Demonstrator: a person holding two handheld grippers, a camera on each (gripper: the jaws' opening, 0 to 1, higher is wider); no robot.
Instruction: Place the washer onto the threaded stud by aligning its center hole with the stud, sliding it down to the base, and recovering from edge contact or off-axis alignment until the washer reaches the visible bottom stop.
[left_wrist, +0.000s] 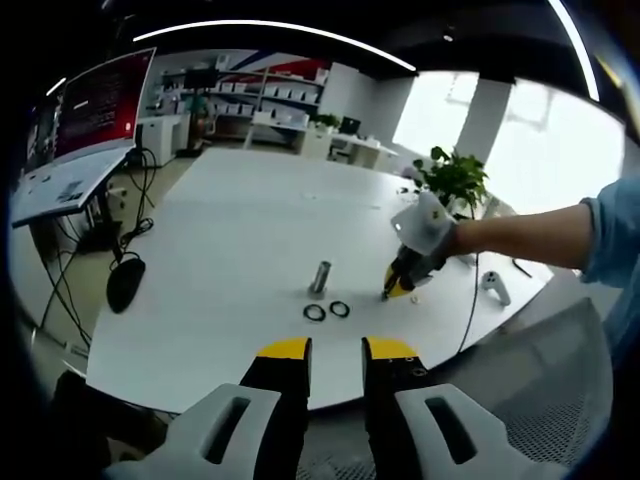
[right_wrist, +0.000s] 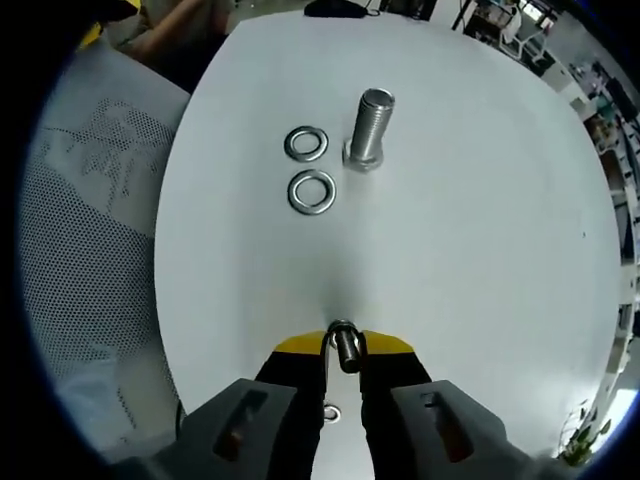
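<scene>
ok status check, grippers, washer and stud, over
Right gripper shut on a washer, held edge-on above the table. Left gripper holds nothing, jaws near closed. Stud upright, bare; two spare washers flat beside it. Path clear.

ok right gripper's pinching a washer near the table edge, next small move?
Probably carry the right gripper forward toward the threaded stud, lifting the washer above its top. The washer is clamped on edge between the jaws, the stud stands upright and bare, and two more washers lie flat beside it.
</scene>
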